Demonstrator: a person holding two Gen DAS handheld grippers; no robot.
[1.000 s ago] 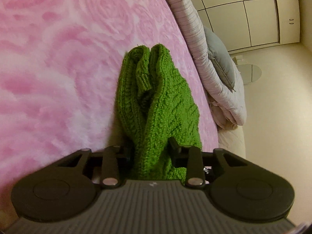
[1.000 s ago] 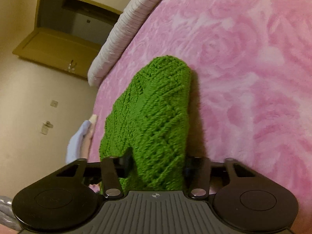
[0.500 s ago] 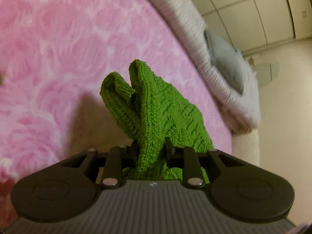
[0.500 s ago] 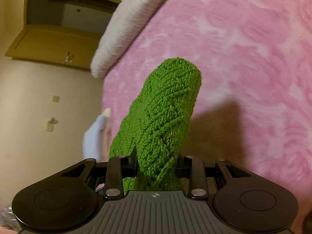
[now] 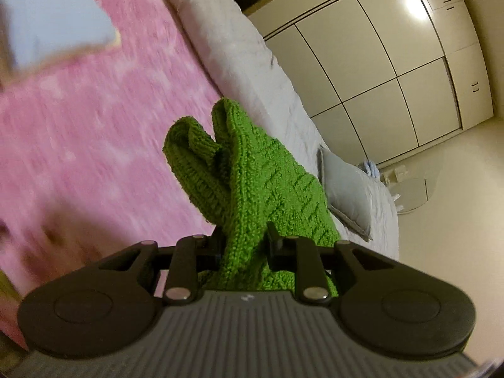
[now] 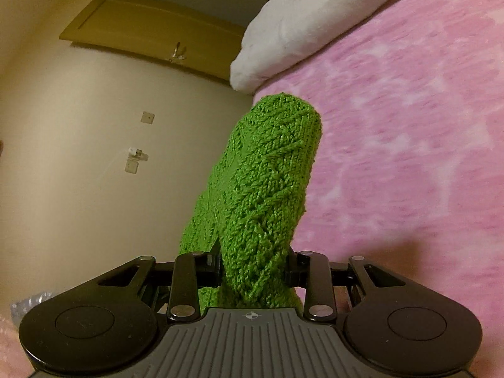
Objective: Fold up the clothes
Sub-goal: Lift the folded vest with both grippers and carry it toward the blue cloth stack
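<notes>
A green cable-knit garment [image 5: 252, 182] is pinched in my left gripper [image 5: 244, 242], which is shut on it; two bunched folds stick up past the fingers. The same green knit [image 6: 271, 189] is clamped in my right gripper [image 6: 253, 264], also shut on it, and stands up as a thick rolled fold. Both grippers hold the knit lifted above the pink rose-patterned blanket [image 5: 94, 132], which also shows in the right wrist view [image 6: 409, 157]. The rest of the garment hangs below, hidden by the gripper bodies.
A white rolled duvet [image 5: 239, 60] runs along the bed's far edge, also in the right wrist view [image 6: 302, 22]. A grey pillow [image 5: 346, 195] lies beside it. A pale blue folded item [image 5: 53, 15] sits on the blanket. White wardrobes [image 5: 378, 63] and a wooden cabinet [image 6: 157, 22] stand beyond.
Both grippers have lifted and tilted away from the blanket with the green knit still clamped; more of the room, wardrobes and wall now show. The views are motion-blurred.
</notes>
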